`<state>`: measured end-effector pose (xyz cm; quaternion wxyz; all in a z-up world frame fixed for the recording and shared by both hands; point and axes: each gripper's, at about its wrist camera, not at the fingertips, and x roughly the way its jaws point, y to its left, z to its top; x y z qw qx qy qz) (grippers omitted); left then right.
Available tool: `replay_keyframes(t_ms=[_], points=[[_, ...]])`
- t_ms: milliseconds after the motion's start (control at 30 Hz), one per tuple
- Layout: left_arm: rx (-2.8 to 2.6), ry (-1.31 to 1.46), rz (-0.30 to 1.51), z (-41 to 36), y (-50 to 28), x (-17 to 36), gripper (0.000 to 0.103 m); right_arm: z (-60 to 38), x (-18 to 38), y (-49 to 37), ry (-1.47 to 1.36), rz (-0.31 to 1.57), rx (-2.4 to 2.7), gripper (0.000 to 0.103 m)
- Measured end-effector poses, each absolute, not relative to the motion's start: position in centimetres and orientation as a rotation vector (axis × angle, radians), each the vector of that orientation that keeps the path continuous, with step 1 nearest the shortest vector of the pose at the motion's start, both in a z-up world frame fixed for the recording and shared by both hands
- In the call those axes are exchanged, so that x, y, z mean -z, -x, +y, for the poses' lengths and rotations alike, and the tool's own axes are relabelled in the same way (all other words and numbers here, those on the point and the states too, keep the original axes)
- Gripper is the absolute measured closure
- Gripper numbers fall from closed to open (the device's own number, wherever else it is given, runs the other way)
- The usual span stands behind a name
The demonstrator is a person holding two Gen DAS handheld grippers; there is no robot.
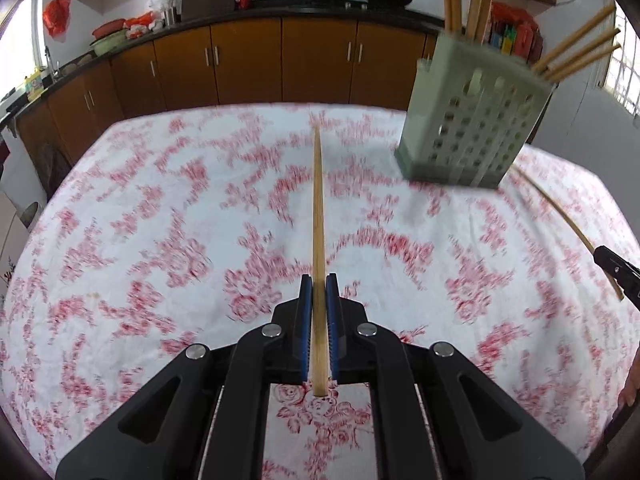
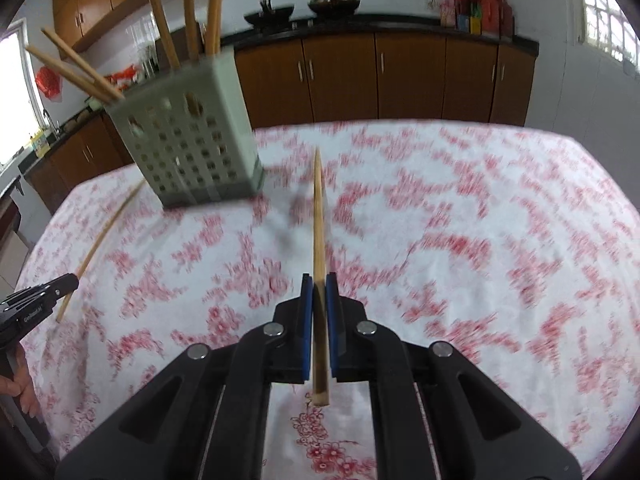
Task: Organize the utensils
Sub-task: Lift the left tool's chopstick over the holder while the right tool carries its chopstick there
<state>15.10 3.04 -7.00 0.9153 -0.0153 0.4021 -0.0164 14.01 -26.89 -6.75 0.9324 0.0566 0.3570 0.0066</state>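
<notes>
chopsticks, that's what we're sorting, and each of our grippers has one. our left gripper (image 1: 319, 280) has its blue pads pressed in on a pale bamboo chopstick (image 1: 318, 216), round and plain, tapering to a thin tip that points straight ahead of the fingers over the tablecloth (image 1: 160, 208); its thick butt end sticks out behind the pads. our right gripper (image 2: 319, 280) is doing the same, pinching its own chopstick (image 2: 319, 220) near the thick end, with the stick leaning slightly and the slim tip far out in front. both sticks are off the cloth, held only by the pads.

ahead and to the right of the left gripper stands the holder (image 1: 472, 120), a grey-green plastic caddy with rows of holes in its walls; from the right gripper it sits ahead and to the left (image 2: 188, 136). more chopsticks (image 1: 576, 46) of the same tan colour already stand in it, some upright, some fanned out over the rim. the white cloth with red roses is smeared with blur. a person's hand (image 2: 22, 390) shows at the left edge of the right wrist view.
</notes>
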Motion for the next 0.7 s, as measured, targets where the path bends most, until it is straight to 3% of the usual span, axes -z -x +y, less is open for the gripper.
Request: replay_keyframes(t_ms=[400,700], points=[[0.065,0.127,0.569,4.4,-13.1,-3.2,0.096,-27.8,-1.9,-12.1,-0.12,0.491,-0.021,0.095],[0.085,0.127,0.485,4.2,-12.8,-6.9,0.096,-27.9,-3.5,-12.1,-0.132,0.448,-0.033,0.095]])
